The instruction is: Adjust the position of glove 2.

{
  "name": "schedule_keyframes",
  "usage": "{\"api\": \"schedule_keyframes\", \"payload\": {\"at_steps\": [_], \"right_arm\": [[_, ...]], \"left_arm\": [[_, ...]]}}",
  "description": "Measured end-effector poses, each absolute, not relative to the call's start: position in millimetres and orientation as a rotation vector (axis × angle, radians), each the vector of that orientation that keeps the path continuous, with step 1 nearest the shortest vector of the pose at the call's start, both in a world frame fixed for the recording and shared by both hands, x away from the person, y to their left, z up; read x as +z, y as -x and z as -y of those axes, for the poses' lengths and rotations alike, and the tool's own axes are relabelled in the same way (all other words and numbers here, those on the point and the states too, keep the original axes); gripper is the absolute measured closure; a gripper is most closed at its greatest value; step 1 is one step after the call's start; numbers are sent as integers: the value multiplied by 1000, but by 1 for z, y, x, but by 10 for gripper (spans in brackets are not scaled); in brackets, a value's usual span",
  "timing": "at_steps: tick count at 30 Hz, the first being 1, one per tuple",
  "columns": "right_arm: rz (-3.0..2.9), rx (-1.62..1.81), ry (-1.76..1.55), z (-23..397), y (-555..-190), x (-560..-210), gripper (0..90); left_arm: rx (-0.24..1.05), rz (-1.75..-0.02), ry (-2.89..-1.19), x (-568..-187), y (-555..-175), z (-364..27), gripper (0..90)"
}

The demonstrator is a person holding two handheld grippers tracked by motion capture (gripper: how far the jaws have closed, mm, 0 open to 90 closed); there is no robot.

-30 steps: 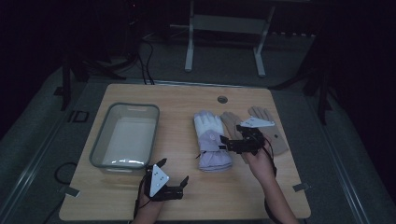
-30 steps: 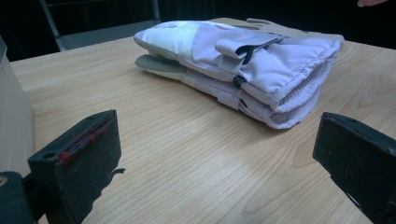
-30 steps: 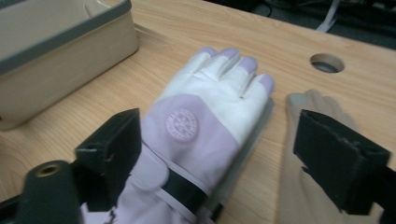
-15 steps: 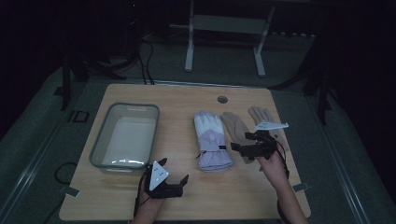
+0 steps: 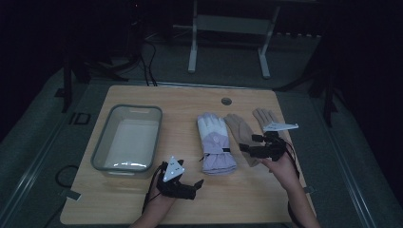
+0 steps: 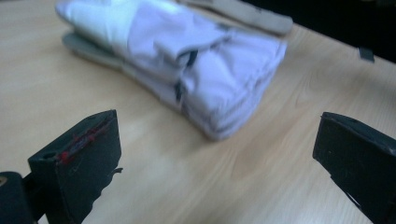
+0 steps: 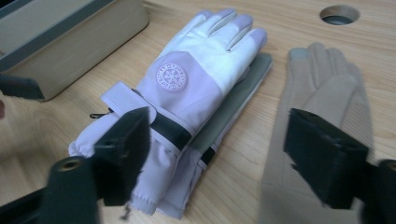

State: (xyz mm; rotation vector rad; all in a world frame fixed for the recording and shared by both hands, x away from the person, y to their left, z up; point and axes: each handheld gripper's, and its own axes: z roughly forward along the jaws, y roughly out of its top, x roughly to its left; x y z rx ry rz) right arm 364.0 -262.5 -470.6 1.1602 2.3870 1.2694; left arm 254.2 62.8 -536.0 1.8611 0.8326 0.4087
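On table (image 5: 142, 209): two lilac gloves (image 5: 216, 142), two tan gloves (image 5: 240, 130), one tub (image 5: 102, 147)

lilac-and-white gloves (image 5: 216, 142): two, stacked as a pair
tan gloves (image 5: 241, 133): two, side by side
clear bin (image 5: 127, 138): one
grippers: two

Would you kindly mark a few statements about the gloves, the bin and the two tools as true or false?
1. The white-and-lilac padded ski gloves lie stacked as a pair. True.
2. The clear plastic bin holds a glove. False: it is empty.
3. The right tool is over the beige knit gloves, jaws apart. True; its jaws have just been closing, with nothing pinched between them.
4. The left tool grips the ski gloves. False: its jaws are open, short of them, over the wooden table.
5. The beige knit gloves lie left of the ski gloves in the high view. False: they lie right.
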Motion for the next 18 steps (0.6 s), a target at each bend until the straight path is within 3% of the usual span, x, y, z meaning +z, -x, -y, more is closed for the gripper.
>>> {"api": "schedule_keyframes", "payload": {"at_steps": [2, 6, 11, 13, 18], "right_arm": [[-2390, 1240, -1161, 258, -369, -471, 374], [-2398, 1282, -1191, 248, -383, -469, 456], [-2399, 1237, -1218, 226, -402, -466, 490], [-2411, 1210, -1230, 218, -408, -468, 484], [-2468, 1184, -1272, 210, -416, -489, 461]], "left_arm": [[425, -826, -1885, -527, -260, -56, 13], [409, -835, -1915, -512, -275, -45, 14], [344, -940, -1947, -501, -297, -34, 68], [337, -979, -1940, -502, -302, -32, 152], [252, -1102, -1932, -513, -316, -29, 153]]}}
